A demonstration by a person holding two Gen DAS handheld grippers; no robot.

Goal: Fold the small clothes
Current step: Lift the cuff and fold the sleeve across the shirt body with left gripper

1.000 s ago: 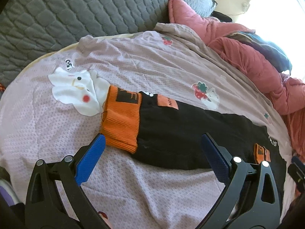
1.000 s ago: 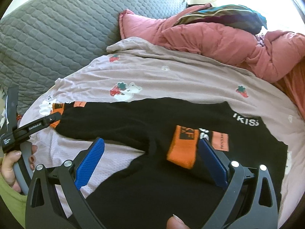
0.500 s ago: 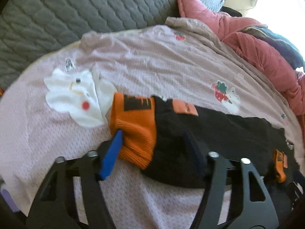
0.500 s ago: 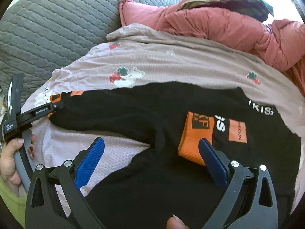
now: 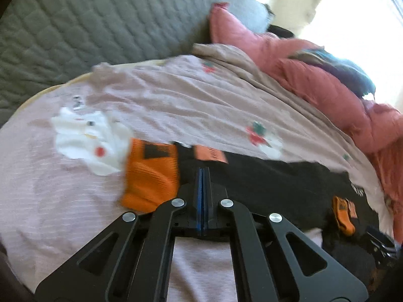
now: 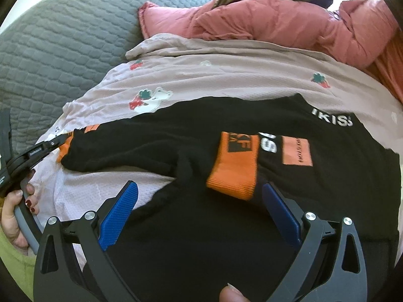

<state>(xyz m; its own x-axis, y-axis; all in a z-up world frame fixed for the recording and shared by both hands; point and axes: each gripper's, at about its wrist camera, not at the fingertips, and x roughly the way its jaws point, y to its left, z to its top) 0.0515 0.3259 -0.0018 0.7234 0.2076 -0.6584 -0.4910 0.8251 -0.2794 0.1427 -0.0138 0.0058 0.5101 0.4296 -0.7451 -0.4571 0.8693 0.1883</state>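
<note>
A small black sweater (image 6: 226, 239) with orange cuffs lies flat on the pink bed sheet (image 5: 176, 95). Its left sleeve (image 5: 264, 181) stretches out sideways, ending in an orange cuff (image 5: 151, 173). My left gripper (image 5: 203, 173) is shut on the black sleeve just beside that cuff; it also shows at the left of the right wrist view (image 6: 37, 151). The other sleeve is folded across the chest, its orange cuff (image 6: 234, 163) lying on the body. My right gripper (image 6: 199, 198) is open and empty, hovering over the sweater near that cuff.
A grey quilted headboard (image 5: 100, 20) rises behind the bed. A red-pink duvet (image 6: 277, 15) with a dark striped cloth on it is bunched at the back right. White animal prints (image 5: 90, 141) mark the sheet beside the left cuff.
My left gripper has moved onto the sleeve and closed from wide open to shut on it. My right gripper has stayed open and drifted slightly closer over the sweater.
</note>
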